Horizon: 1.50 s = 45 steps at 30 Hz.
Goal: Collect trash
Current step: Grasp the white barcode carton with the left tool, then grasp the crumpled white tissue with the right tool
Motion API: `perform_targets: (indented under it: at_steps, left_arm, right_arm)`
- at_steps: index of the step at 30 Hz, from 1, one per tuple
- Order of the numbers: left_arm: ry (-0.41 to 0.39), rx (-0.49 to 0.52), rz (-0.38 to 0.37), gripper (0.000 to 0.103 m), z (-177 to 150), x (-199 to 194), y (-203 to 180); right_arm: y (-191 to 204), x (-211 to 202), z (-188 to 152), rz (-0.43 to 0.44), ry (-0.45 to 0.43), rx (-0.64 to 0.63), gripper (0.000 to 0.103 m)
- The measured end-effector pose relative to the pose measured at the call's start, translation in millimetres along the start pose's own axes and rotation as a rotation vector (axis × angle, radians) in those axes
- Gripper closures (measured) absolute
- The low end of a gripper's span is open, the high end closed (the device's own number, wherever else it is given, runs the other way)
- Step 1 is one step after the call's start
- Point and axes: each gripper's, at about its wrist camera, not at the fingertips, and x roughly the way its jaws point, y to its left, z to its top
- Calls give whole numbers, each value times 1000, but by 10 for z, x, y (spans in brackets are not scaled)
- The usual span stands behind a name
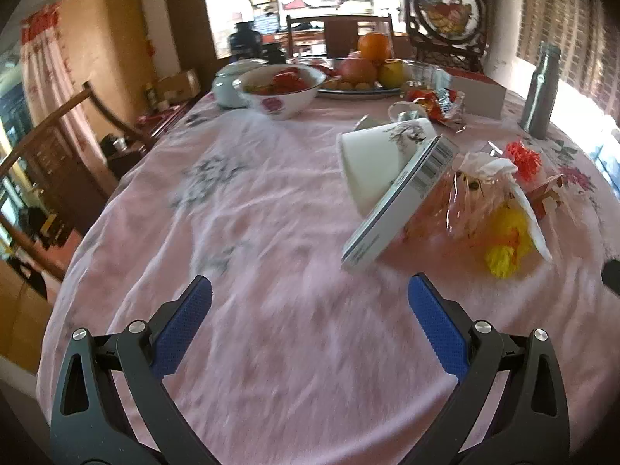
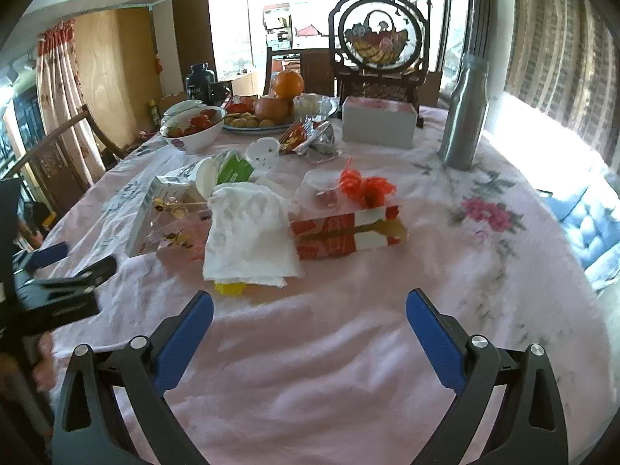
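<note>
Left wrist view: the left gripper (image 1: 310, 310) hangs over the near part of the counter (image 1: 252, 232), its fingers (image 1: 182, 325) spread wide and holding nothing. The trash lies ahead and to the right of these fingers: a flat white box (image 1: 403, 201) propped against a tipped paper cup (image 1: 378, 159), with its long axis running from the near edge toward the far right. Just beside the box lie crumpled clear wrap (image 1: 465, 197), a white napkin (image 1: 523, 201) and a yellow tassel (image 1: 503, 244). A snack wrapper (image 1: 438, 104) lies farther back, near the fruit plate (image 1: 360, 91). Right wrist view: the right gripper (image 2: 310, 321) is likewise spread wide and empty above the cloth. The white napkin (image 2: 248, 232) lies directly ahead, slightly left of centre, covering most of the yellow tassel (image 2: 230, 287). A red and white carton (image 2: 348, 232) lies touching the napkin's right side, its long axis roughly parallel to the near edge. Judgement: the right gripper is nearer to and better aligned with the napkin pile; the left gripper is better placed for the box.
</note>
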Motion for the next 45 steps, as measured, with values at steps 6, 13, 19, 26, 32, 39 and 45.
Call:
perform_targets:
  at_steps: [6, 13, 19, 26, 32, 39, 45]
  left_arm:
    - [26, 104, 11, 16, 161, 265, -174]
    - [60, 127, -24, 48, 276, 469, -207]
    - [66, 149, -71, 86, 309, 464, -243]
    - [-22, 60, -83, 87, 200, 45, 3]
    - [-21, -18, -123, 87, -13, -207, 198]
    - [0, -46, -146, 87, -128, -255, 211]
    - [-2, -63, -122, 87, -137, -289, 220]
  right_arm:
    - [-46, 47, -27, 9, 24, 10, 5]
    - [-92, 88, 6, 6, 29, 17, 5]
    - [-3, 197, 105, -8, 41, -38, 5]
    - [192, 368, 410, 106, 42, -81, 5]
    - [304, 679, 589, 122, 112, -83, 9]
    - [393, 781, 514, 123, 163, -108, 30]
    - [427, 799, 510, 71, 158, -142, 55]
